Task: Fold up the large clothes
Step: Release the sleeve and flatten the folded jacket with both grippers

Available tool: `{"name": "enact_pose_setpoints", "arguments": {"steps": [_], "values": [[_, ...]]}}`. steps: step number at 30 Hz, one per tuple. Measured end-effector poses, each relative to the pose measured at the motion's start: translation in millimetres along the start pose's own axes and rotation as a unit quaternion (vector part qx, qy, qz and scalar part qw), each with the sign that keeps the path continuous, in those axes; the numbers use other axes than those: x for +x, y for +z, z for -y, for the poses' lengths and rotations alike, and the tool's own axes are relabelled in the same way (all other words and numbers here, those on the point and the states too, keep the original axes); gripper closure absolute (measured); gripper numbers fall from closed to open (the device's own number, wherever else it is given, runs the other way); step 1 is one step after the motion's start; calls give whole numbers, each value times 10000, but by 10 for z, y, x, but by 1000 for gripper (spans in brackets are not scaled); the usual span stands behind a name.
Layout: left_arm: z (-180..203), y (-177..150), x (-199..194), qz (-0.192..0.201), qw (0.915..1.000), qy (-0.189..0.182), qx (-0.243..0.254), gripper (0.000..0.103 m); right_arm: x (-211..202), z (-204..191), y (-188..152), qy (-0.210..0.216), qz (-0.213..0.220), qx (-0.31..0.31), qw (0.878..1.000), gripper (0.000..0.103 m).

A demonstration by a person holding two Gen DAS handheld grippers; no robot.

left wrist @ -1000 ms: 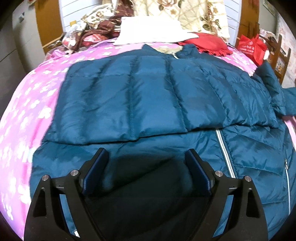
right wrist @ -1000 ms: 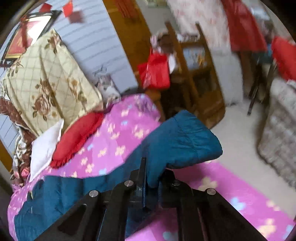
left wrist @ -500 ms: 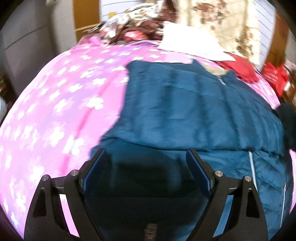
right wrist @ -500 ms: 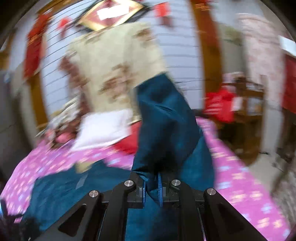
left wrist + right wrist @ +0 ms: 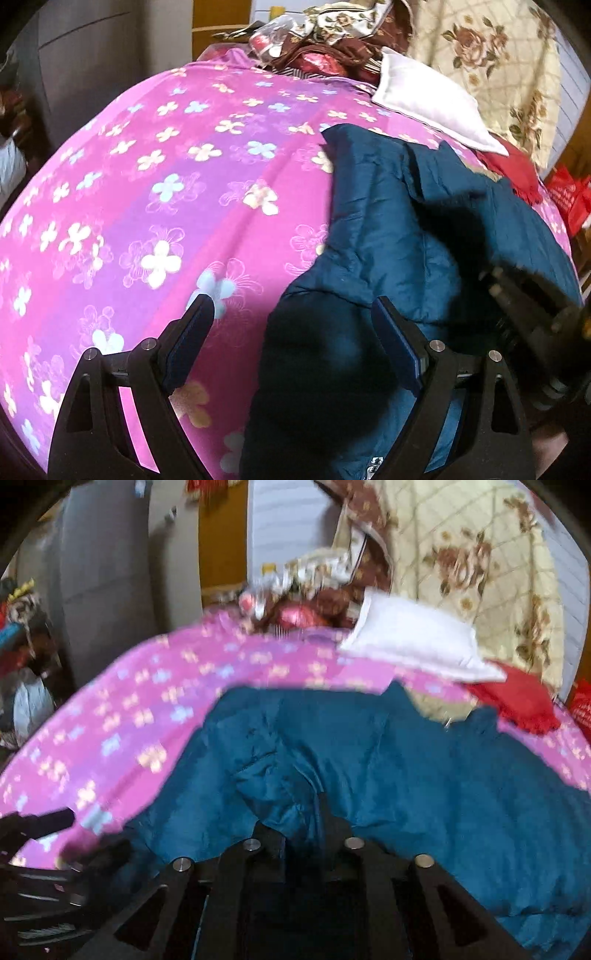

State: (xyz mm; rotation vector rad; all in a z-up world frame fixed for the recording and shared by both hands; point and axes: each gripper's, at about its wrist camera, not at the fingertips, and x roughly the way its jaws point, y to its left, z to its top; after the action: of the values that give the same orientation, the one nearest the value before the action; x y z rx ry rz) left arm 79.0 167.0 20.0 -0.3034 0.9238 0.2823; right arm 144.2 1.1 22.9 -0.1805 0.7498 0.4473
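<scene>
Blue jacket lies on my pink bed cover. My right gripper has just been opening, sleeve still between its jaws. My left gripper gapes wide, empty.

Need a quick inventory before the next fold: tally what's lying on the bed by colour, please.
Blue: 1, the jacket
White: 1, the pillow
Red: 1, the fringed cushion
Brown and mixed: 1 heap of clothes, too jumbled to count singly
Total: 4, all on the pink flowered bedspread
</scene>
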Motion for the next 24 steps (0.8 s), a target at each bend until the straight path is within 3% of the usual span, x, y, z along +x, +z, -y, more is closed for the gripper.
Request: {"name": "enact_pose_setpoints", "arguments": {"steps": [2, 4, 7, 9, 12, 15, 19, 21, 24], "values": [[13, 9, -14, 36, 10000, 17, -19, 16, -8, -3, -50, 166, 12, -94, 9998, 58], [32, 4, -37, 86, 9999, 49, -28, 16, -120, -9, -93, 168, 99, -208, 9996, 17], [53, -4, -60, 127, 9999, 45, -89, 16, -418, 4, -150, 50, 180, -425, 9989, 16], [70, -4, -102, 214, 9997, 26, -119, 16, -687, 136, -263, -355, 272, -574, 9974, 16], [133, 9, -171, 378, 9992, 32, -81, 16, -946, 523, -472, -977, 155, -532, 9937, 16], [277, 47, -211, 498, 9981, -356, 63, 16, -1085, 994, -793, -1277, -149, -165, 9916, 16], [577, 192, -135, 710, 9924, -844, 553, 16, -1073, 1430, -1277, -1113, -442, 575, 9911, 15], [669, 267, -19, 742, 9897, -1052, 619, 16, -1086, 1614, -1441, -737, -502, 1176, 9891, 11], [786, 300, 283, 301, 9873, -1479, 502, 16, -1083, 1630, -1467, -629, -542, 1235, 9889, 5]]}}
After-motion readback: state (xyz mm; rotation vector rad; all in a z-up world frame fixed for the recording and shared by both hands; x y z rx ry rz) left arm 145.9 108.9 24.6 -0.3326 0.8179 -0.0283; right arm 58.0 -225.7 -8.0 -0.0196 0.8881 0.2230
